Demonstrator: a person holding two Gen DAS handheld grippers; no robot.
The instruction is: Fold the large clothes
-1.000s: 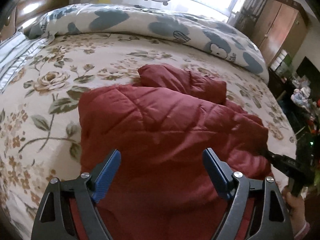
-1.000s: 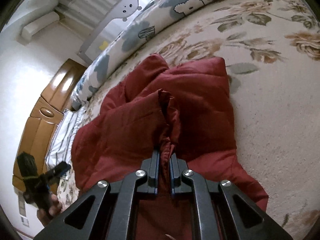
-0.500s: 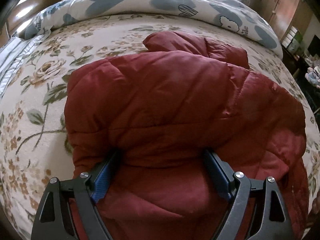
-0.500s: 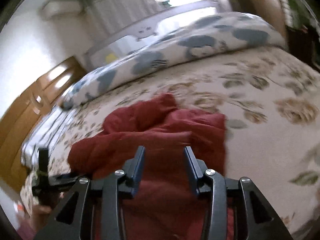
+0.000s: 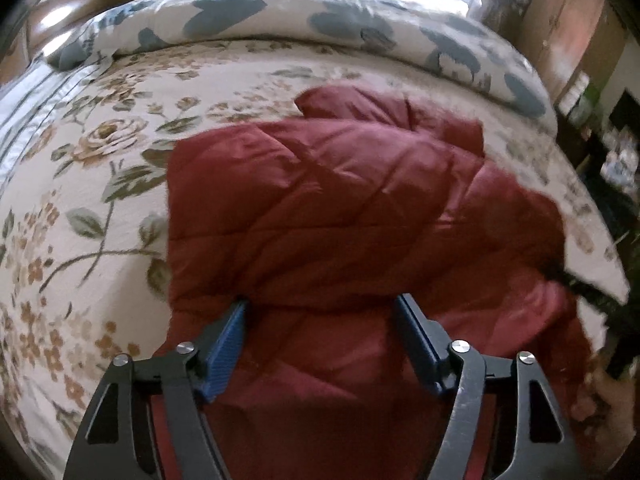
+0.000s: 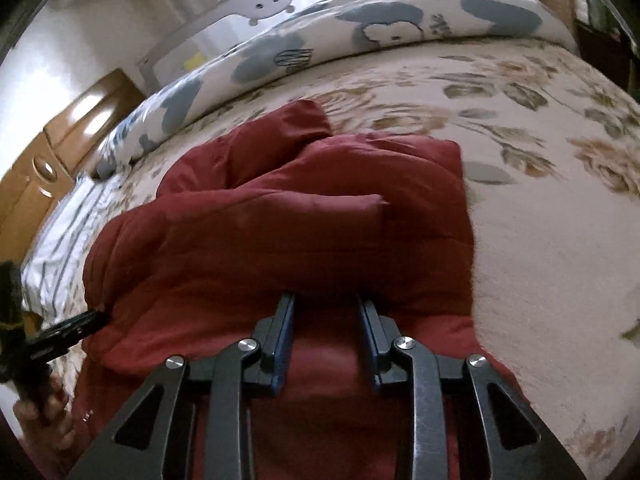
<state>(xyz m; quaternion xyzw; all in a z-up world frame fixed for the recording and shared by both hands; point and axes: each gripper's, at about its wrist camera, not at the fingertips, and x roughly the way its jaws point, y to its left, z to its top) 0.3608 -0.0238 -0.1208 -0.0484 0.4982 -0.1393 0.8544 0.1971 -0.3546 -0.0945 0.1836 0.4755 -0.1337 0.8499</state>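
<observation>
A dark red quilted jacket (image 5: 340, 200) lies folded in a bulky pile on the floral bedspread (image 5: 80, 184); it also shows in the right wrist view (image 6: 304, 232). My left gripper (image 5: 322, 308) is open, its blue-padded fingertips at the near edge of the folded upper layer. My right gripper (image 6: 326, 304) is open with a narrower gap, its tips under the near edge of the same fold. Nothing is clamped in either. Each gripper shows at the edge of the other's view, the right one (image 5: 592, 292) and the left one (image 6: 60, 332).
A rolled duvet with blue patterns (image 5: 320, 24) lies across the far side of the bed. A striped pillow (image 6: 60, 240) and a wooden headboard (image 6: 60, 136) are at the left. Wardrobes (image 5: 568, 28) stand beyond the bed's right side.
The right gripper has let go of the jacket fold and opened. The jacket's upper layer has been laid over forward. Both grippers have pulled back a little toward the near edge.
</observation>
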